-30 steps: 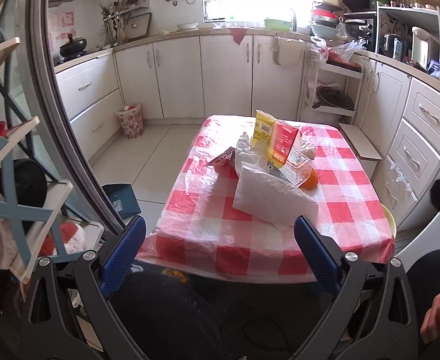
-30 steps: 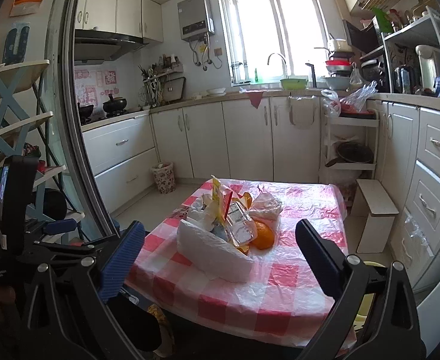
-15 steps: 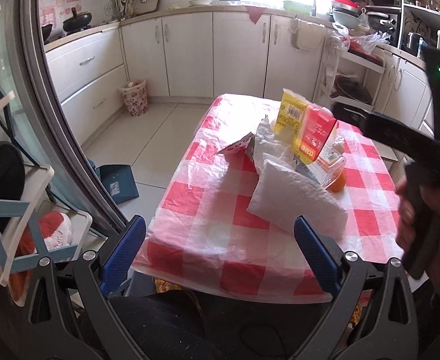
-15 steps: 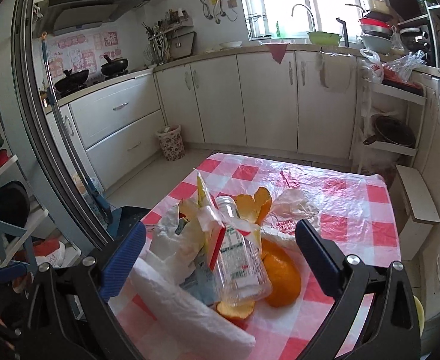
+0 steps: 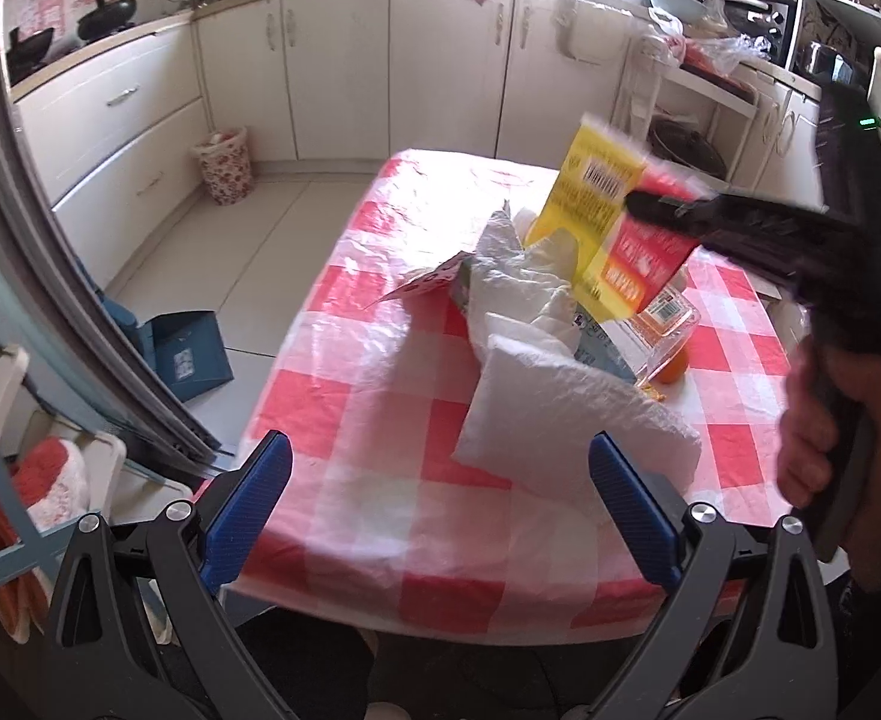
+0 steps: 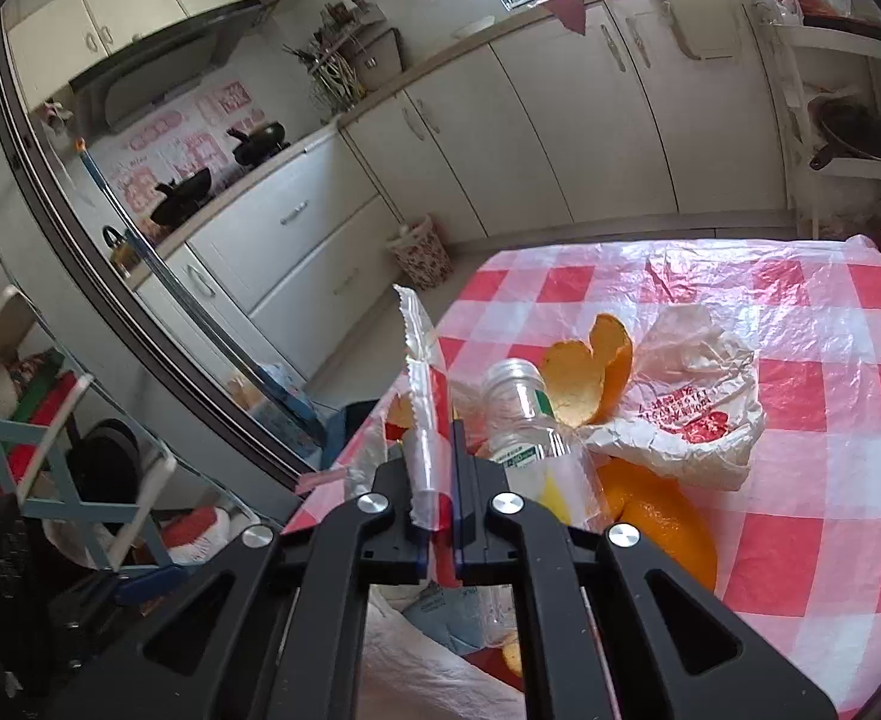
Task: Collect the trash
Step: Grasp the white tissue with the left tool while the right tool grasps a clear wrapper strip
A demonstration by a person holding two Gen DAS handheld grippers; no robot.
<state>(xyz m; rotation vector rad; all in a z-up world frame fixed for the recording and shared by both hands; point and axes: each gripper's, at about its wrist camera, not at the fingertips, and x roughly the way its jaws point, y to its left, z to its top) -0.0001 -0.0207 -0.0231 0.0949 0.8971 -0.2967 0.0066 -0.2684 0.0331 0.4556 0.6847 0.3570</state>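
Right gripper (image 6: 434, 468) clamped on wrapper (image 6: 422, 420) over worktop (image 6: 800, 324); left gripper (image 5: 440, 504) spread wide, holding nothing.

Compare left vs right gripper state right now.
The left gripper is open with nothing between its blue fingers; the right gripper is shut on the yellow-red snack wrapper. Left hangs back at the table's near edge; right is over the trash pile. Both point at the pile.

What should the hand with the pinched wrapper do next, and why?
Probably lift. The right gripper is shut on the yellow and red wrapper, which stands in the trash pile beside the bottle; raising it straight up should free it.
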